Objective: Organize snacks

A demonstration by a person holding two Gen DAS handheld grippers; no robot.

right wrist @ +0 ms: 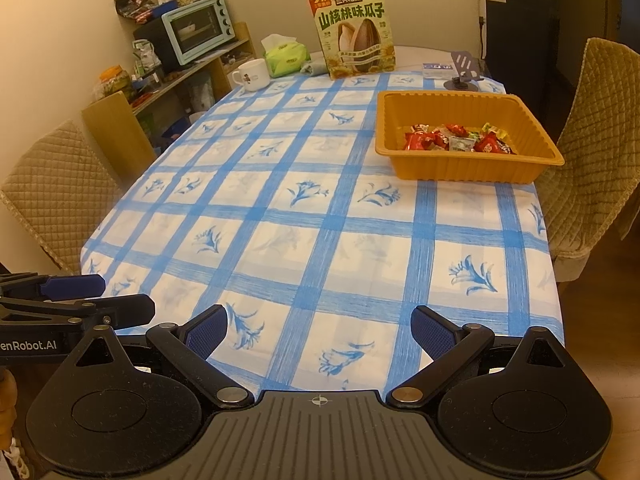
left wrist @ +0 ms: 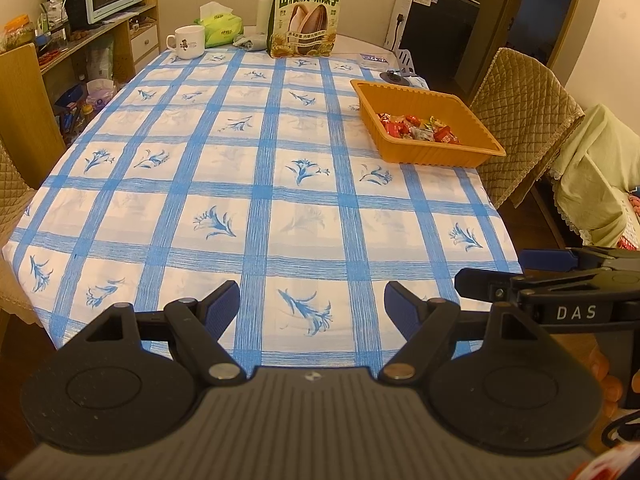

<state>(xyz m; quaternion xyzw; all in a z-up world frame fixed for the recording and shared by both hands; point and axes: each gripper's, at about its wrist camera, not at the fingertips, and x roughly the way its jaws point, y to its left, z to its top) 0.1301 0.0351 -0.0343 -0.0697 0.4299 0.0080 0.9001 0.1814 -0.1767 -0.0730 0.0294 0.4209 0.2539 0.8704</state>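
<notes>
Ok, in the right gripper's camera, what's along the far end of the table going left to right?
White mug → green tissue pack → sunflower seed bag → phone stand.

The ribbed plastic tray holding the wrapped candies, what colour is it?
Orange; the ribbed plastic tray shows best in the right wrist view.

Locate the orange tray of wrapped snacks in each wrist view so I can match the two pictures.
Left wrist view: the orange tray sits right of centre in the upper half, near the table's right edge, beside the quilted chair.
Right wrist view: the orange tray sits upper right, again near the table's right edge.
Shared landmark: the sunflower seed bag standing at the far end of the table.
</notes>
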